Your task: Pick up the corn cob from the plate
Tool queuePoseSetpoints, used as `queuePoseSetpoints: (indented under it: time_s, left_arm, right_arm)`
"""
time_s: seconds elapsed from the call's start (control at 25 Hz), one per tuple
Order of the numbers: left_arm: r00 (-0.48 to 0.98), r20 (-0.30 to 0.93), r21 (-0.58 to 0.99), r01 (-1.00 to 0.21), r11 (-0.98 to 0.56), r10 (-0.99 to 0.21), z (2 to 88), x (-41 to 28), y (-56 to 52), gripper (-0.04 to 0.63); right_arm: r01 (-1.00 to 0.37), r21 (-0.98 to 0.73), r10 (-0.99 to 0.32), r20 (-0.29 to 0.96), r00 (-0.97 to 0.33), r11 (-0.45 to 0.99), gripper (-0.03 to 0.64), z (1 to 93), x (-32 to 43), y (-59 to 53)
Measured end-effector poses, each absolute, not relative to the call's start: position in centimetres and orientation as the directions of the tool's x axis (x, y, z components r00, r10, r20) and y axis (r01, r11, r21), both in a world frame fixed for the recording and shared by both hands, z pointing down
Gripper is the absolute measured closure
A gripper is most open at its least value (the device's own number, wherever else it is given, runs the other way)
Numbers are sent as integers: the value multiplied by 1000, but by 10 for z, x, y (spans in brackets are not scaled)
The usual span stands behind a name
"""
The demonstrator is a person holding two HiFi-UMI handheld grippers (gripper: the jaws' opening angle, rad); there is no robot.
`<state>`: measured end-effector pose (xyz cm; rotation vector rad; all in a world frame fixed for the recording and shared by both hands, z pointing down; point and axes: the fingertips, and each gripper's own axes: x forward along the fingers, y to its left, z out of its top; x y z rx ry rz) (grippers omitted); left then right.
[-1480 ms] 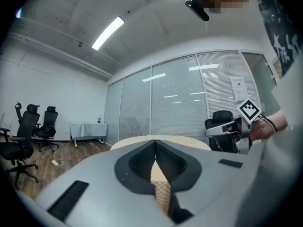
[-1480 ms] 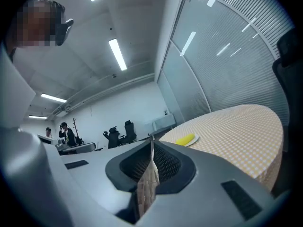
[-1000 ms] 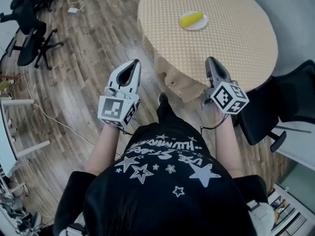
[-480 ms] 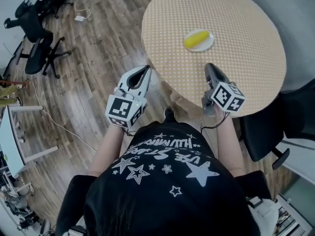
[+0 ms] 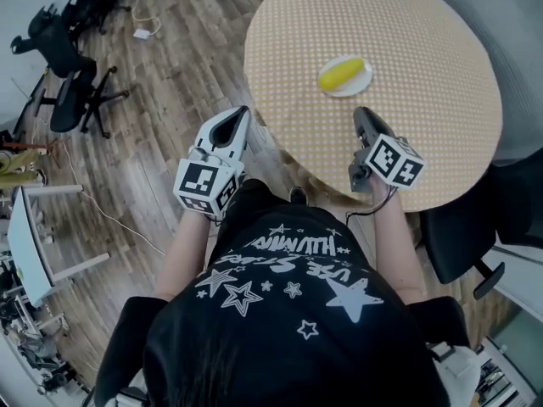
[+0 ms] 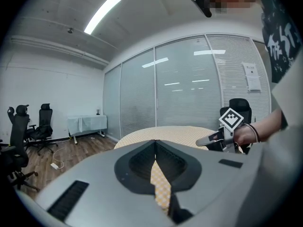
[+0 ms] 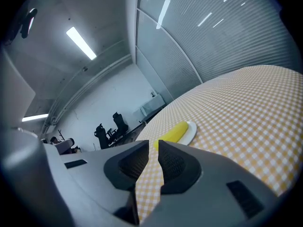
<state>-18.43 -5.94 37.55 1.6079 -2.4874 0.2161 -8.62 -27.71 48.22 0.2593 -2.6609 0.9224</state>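
Observation:
A yellow corn cob [image 5: 341, 73] lies on a small white plate [image 5: 361, 86] on the round checked table [image 5: 424, 32]. My right gripper [image 5: 361, 114] hovers over the table's near edge, a short way short of the plate. In the right gripper view the corn cob [image 7: 173, 132] and plate [image 7: 190, 131] lie just beyond the right gripper [image 7: 154, 144]; its jaws are opening, a narrow gap, nothing between them. My left gripper [image 5: 243, 113] hangs off the table's left edge, over the floor. It is shut and empty in the left gripper view [image 6: 155, 142], which also shows the right gripper [image 6: 204, 141].
Black office chairs [image 5: 66, 66] stand on the wooden floor at the far left, with a cable [image 5: 102, 210] trailing nearby. Another black chair [image 5: 475, 219] sits close to the table's right side. A white desk [image 5: 25, 244] is at the left edge.
Both grippers have moved forward to the table. The right one now reaches over its near edge, closer to the plate. Its jaws have parted slightly.

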Motion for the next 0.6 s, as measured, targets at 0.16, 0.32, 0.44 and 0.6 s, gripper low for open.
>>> queuePoseSetpoints:
  time_s: [0.16, 0.32, 0.44, 0.6]
  left_arm:
    - [-383, 234, -27, -921, 388, -893, 380, -203, -68, 589]
    - [-346, 262, -5, -934, 357, -901, 395, -226, -90, 589]
    - [-269, 250, 23, -959, 284, -930, 400, -245, -110, 589]
    - [-147, 253, 56, -984, 167, -956, 408, -278, -135, 589]
  right_arm:
    - [-295, -568, -84, 367, -926, 768, 571, 486, -89, -278]
    - [-336, -564, -122, 383, -915, 755, 571, 491, -93, -286]
    - [-391, -548, -175, 405, -898, 740, 571, 494, -101, -289]
    - [-453, -541, -233, 427, -874, 709, 569, 495, -126, -286]
